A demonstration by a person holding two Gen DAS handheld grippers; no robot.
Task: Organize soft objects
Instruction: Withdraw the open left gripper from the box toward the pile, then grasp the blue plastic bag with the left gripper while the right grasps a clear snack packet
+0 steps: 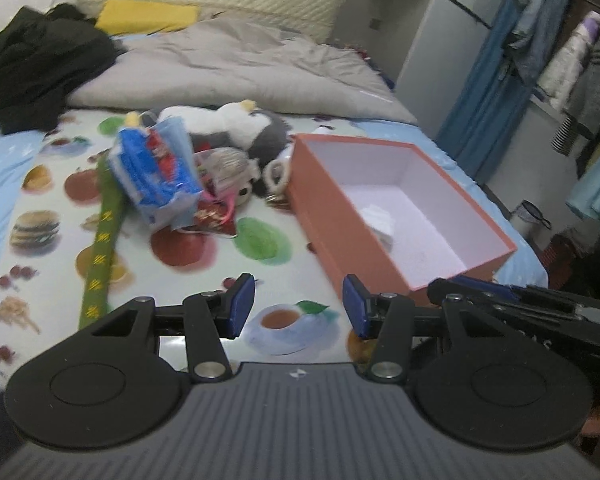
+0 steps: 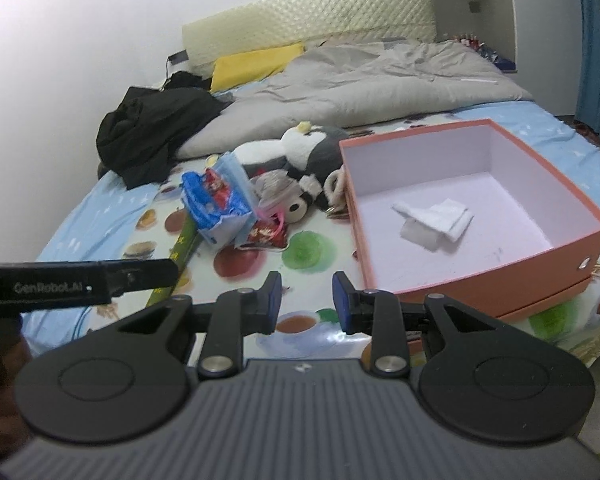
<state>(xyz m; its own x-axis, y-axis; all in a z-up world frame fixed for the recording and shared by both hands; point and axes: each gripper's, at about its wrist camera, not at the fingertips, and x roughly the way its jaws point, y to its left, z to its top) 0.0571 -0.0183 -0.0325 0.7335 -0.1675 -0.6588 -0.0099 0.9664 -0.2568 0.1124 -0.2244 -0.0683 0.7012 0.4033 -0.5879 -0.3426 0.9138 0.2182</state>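
— Biggest first? 
— Bed (image 1: 28, 184), then orange box (image 2: 580, 248) on it, open-topped, white paper (image 2: 436, 220) inside. 
— Soft toys (image 2: 300, 160)? 
— Heaped just left of box, touching it. 
— Grippers? 
— Left gripper (image 1: 299, 306) and right gripper (image 2: 306, 302) near box front, both parted, gripping nothing.

The bed (image 2: 112, 216), under a fruit-printed sheet, carries an open orange box (image 2: 480, 280), a heap of plush toys (image 2: 300, 160), a grey duvet (image 2: 380, 80) and black clothing (image 2: 152, 132).
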